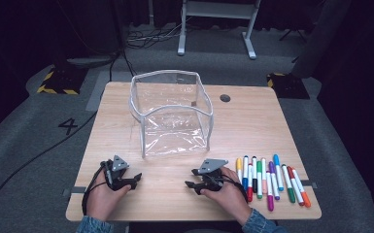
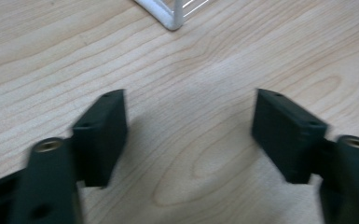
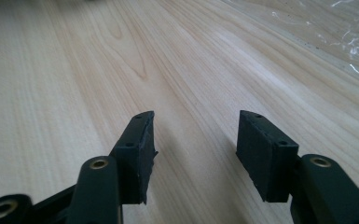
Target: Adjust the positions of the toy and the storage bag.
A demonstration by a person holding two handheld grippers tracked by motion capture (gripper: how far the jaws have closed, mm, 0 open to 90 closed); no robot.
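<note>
A clear plastic bin with a white rim (image 1: 172, 112) stands open-topped on the middle of the wooden table (image 1: 252, 121). Several coloured markers (image 1: 270, 177) lie side by side at the table's front right. My left gripper (image 1: 136, 178) rests near the front left, held in a hand, jaws open with only bare wood between them (image 2: 189, 126). A corner of the bin (image 2: 172, 16) shows at the top of the left gripper view. My right gripper (image 1: 191, 177) rests just left of the markers, jaws open over bare wood (image 3: 195, 135), with the bin's clear wall (image 3: 335, 32) at upper right.
A dark round grommet (image 1: 225, 98) sits in the table behind the bin. Cables (image 1: 34, 160) trail over the grey floor at left. A white desk frame (image 1: 218, 24) stands beyond the table.
</note>
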